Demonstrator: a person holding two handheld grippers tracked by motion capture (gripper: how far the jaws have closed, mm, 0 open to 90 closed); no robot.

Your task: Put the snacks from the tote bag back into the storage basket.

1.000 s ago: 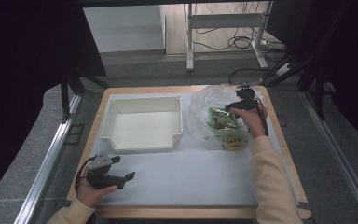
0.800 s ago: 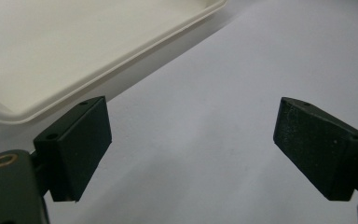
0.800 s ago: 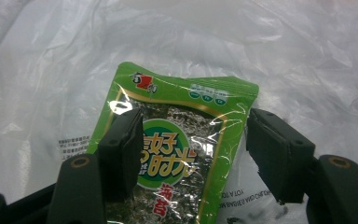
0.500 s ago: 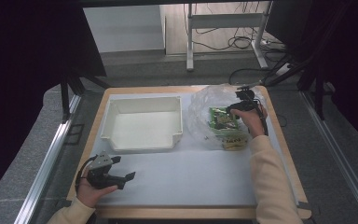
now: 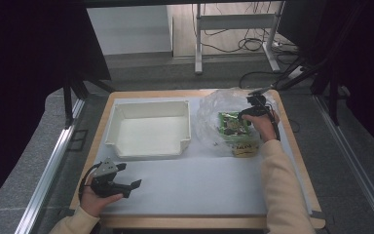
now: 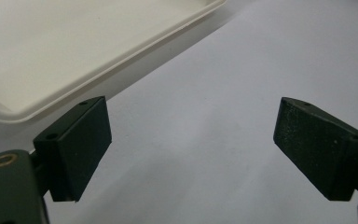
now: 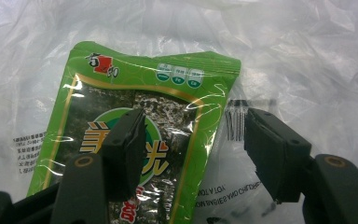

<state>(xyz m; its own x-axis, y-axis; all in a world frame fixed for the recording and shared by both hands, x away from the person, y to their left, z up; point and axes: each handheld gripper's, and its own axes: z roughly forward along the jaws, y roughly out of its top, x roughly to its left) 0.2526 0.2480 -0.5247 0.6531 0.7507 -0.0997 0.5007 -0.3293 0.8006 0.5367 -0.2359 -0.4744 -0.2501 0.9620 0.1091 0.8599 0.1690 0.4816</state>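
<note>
Item: green seaweed snack packet point(image 7: 135, 135) inside clear plastic bag point(image 7: 307, 56), light, slippery (I'd pinch its edge); right gripper point(image 7: 191, 154) open astride it, left gripper point(image 6: 191, 144) wide, idle

Upside-down "BABIES AND CHILDREN" on the clear plastic bag point(image 7: 307, 70)

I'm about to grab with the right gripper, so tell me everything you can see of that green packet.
The green packet is a flat, glossy foil-like pouch with a gold border, a dark printed panel, a red logo at one corner and a crimped top seam. It lies flat among the clear plastic bag on the table's right side. The right gripper hangs open over its edge, one jaw above the print, the other beside it.
</note>
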